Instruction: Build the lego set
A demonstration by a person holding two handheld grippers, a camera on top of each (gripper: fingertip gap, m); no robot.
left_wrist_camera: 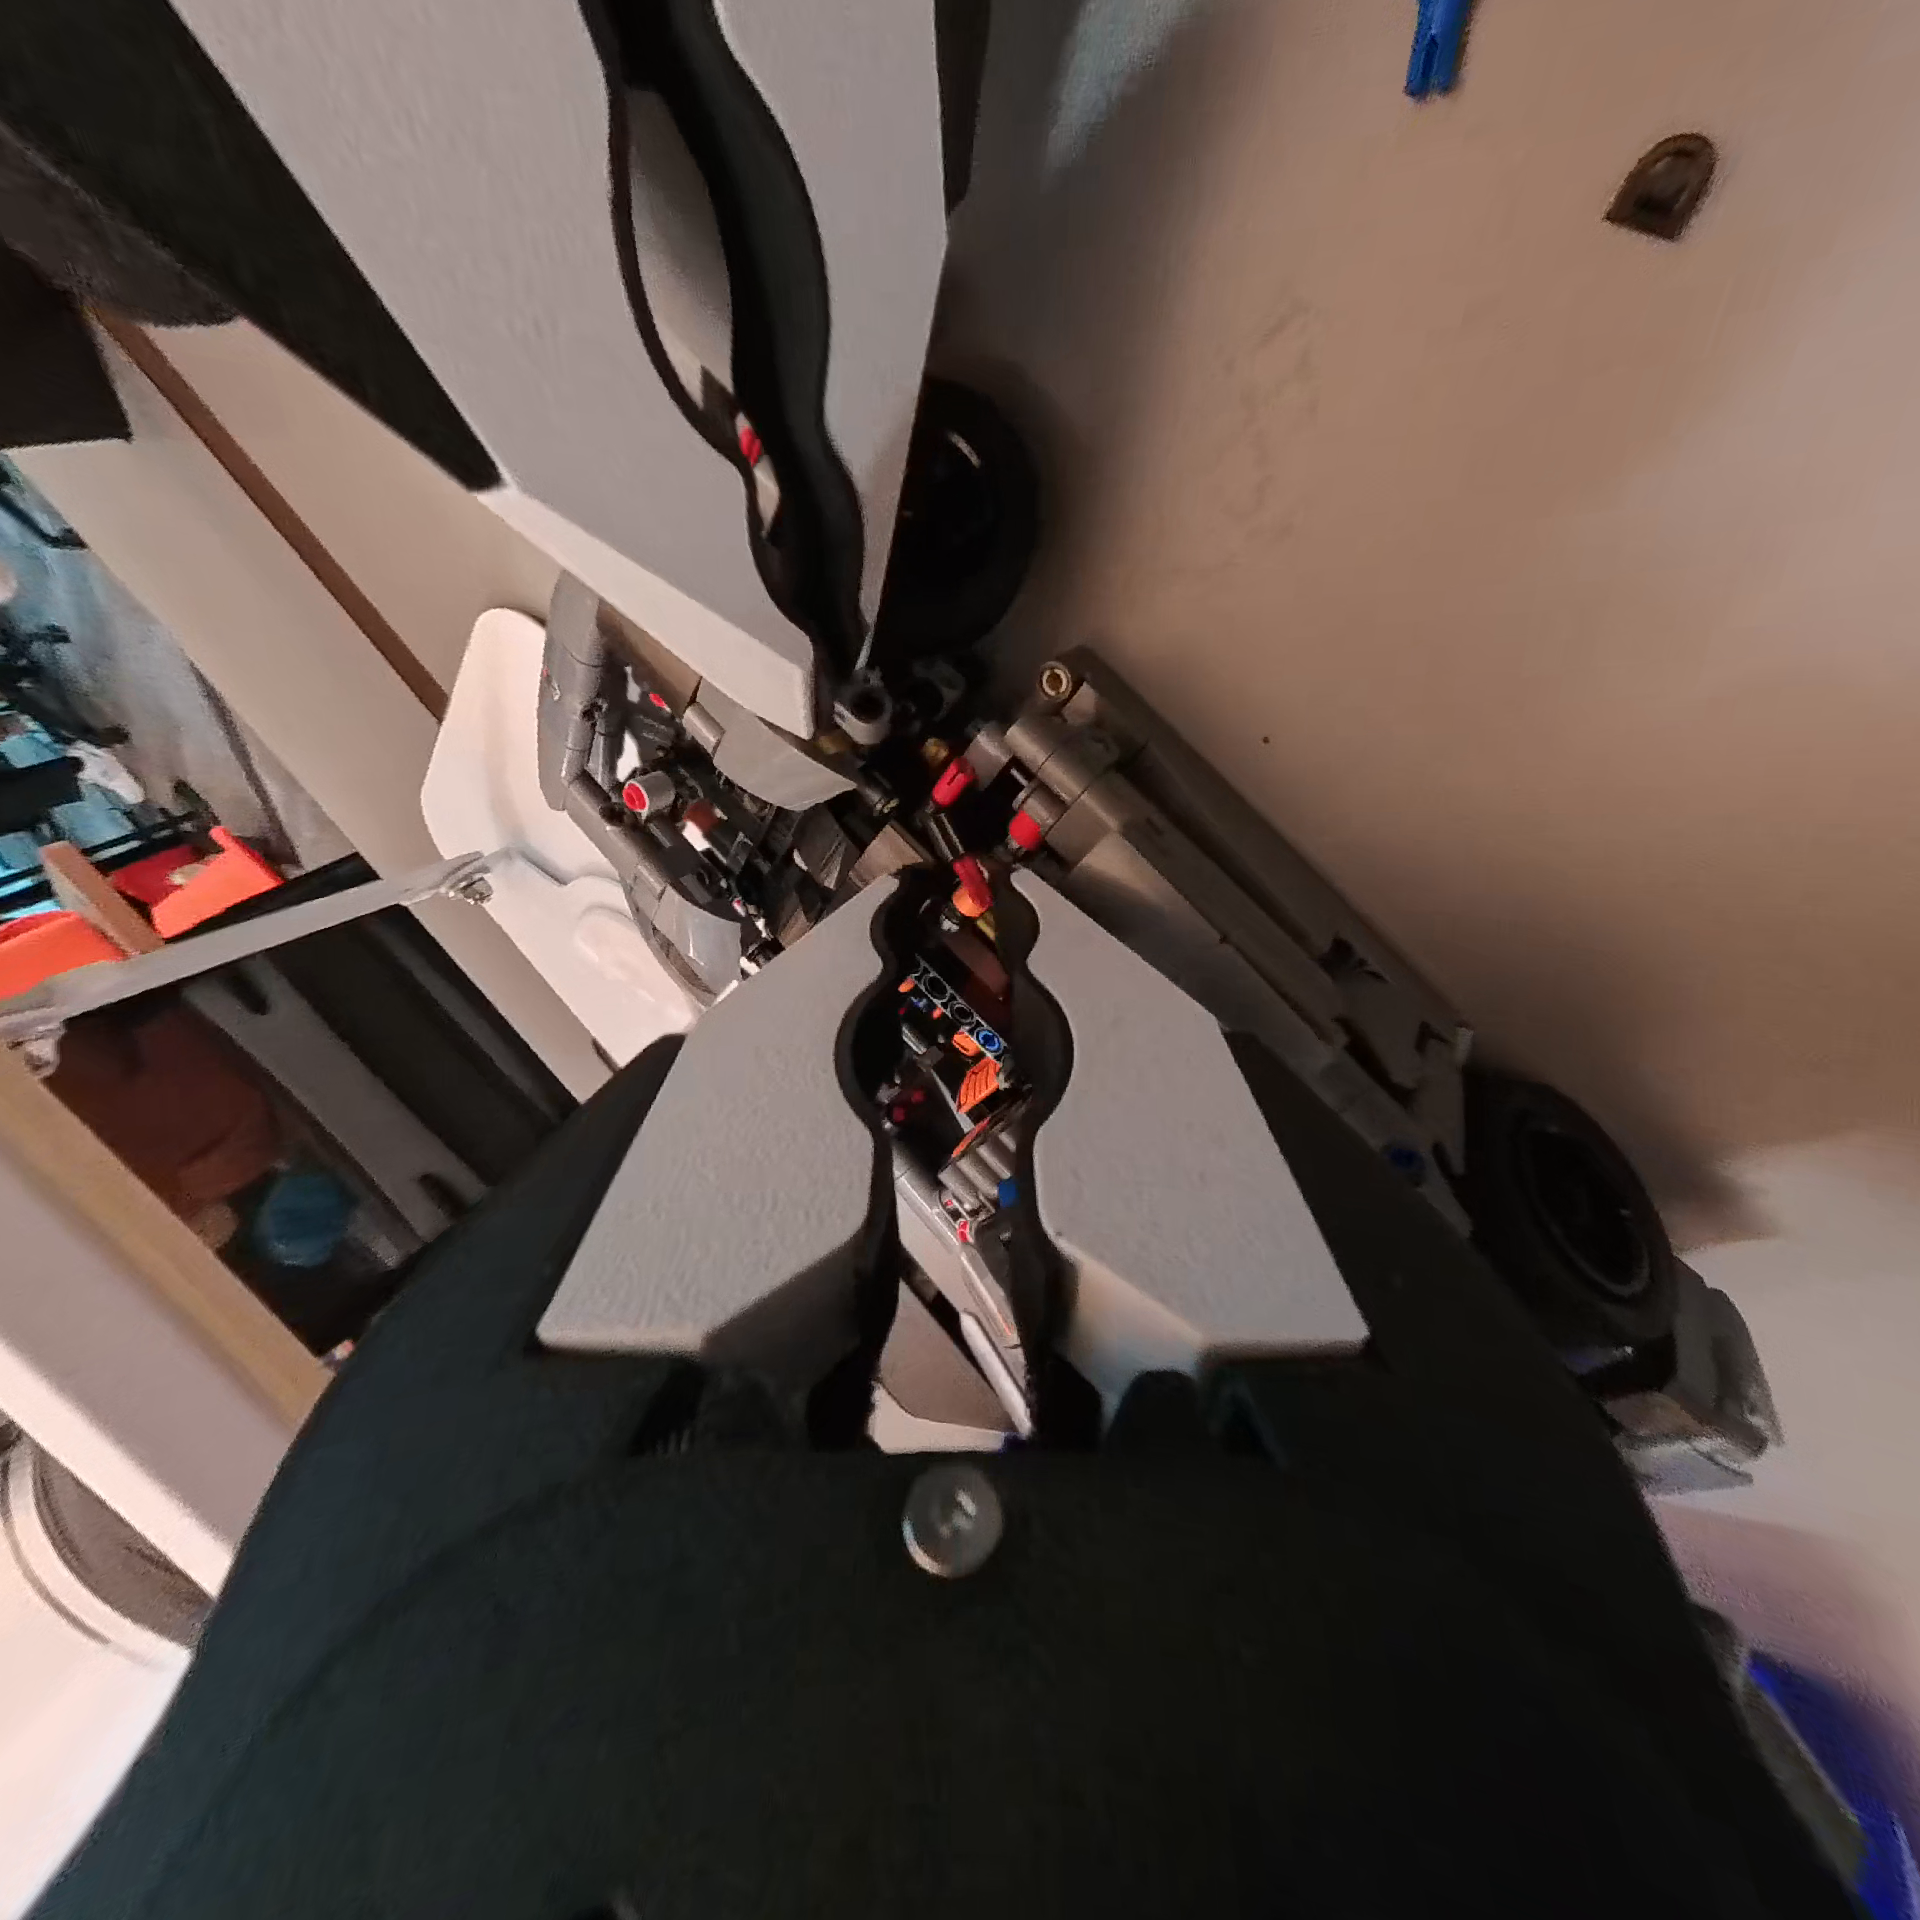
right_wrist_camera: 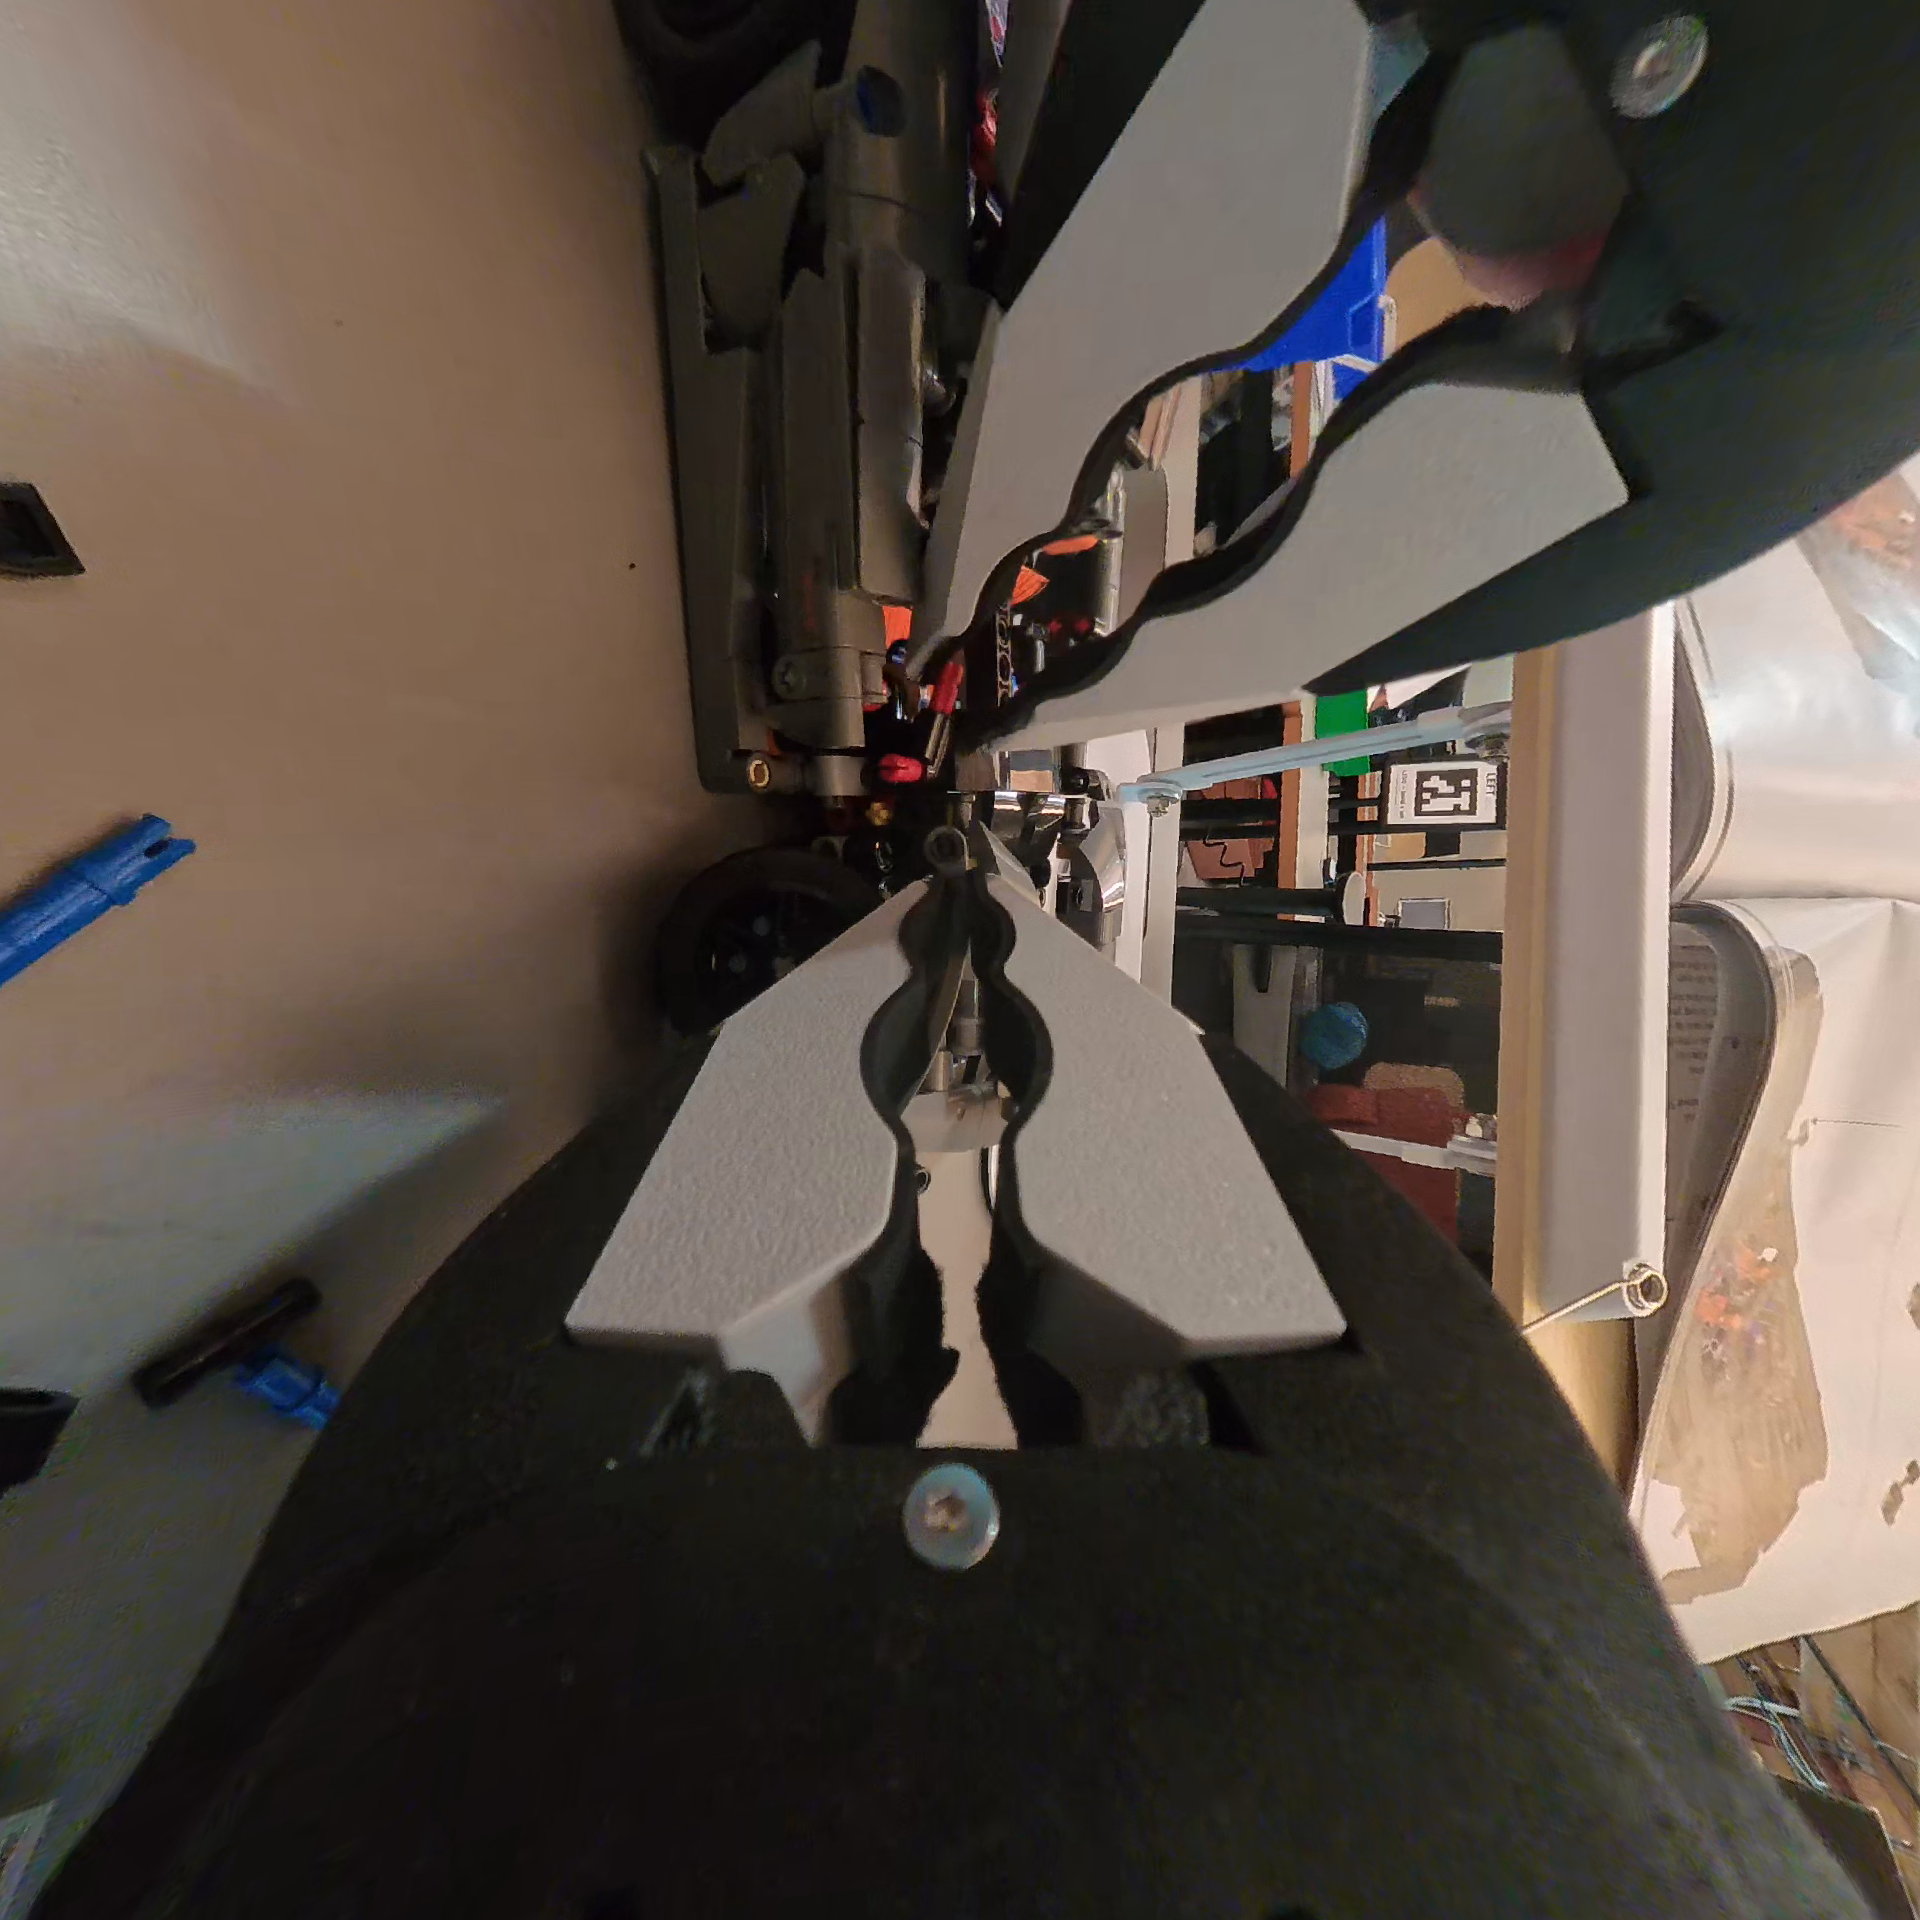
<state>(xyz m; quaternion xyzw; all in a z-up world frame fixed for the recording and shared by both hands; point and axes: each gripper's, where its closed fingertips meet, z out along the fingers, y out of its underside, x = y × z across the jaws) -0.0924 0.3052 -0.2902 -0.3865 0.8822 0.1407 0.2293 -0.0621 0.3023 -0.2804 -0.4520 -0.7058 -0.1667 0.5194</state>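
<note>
A grey Lego car (left_wrist_camera: 1195, 862) with black wheels (left_wrist_camera: 1569, 1216) lies on the tan table; it also shows in the right wrist view (right_wrist_camera: 831, 499). My left gripper (left_wrist_camera: 951, 888) is shut on the car's middle, where red and orange pins show between the fingers. It reaches in from the upper right in the right wrist view (right_wrist_camera: 945, 707). My right gripper (right_wrist_camera: 951, 878) is shut on a small grey connector piece (right_wrist_camera: 945, 842) and holds it against the car's open end beside a wheel (right_wrist_camera: 758, 935). In the left wrist view it comes from above (left_wrist_camera: 852, 675), with the piece (left_wrist_camera: 868, 709) at its tips.
Loose parts lie on the table: a blue piece (right_wrist_camera: 94, 883), a black pin (right_wrist_camera: 223, 1340) with a small blue part (right_wrist_camera: 281, 1387), and a dark piece (left_wrist_camera: 1662, 187). A white tray (left_wrist_camera: 499, 748) sits behind the car. Shelves stand past the table's edge. The tips of both grippers are at nearly the same place.
</note>
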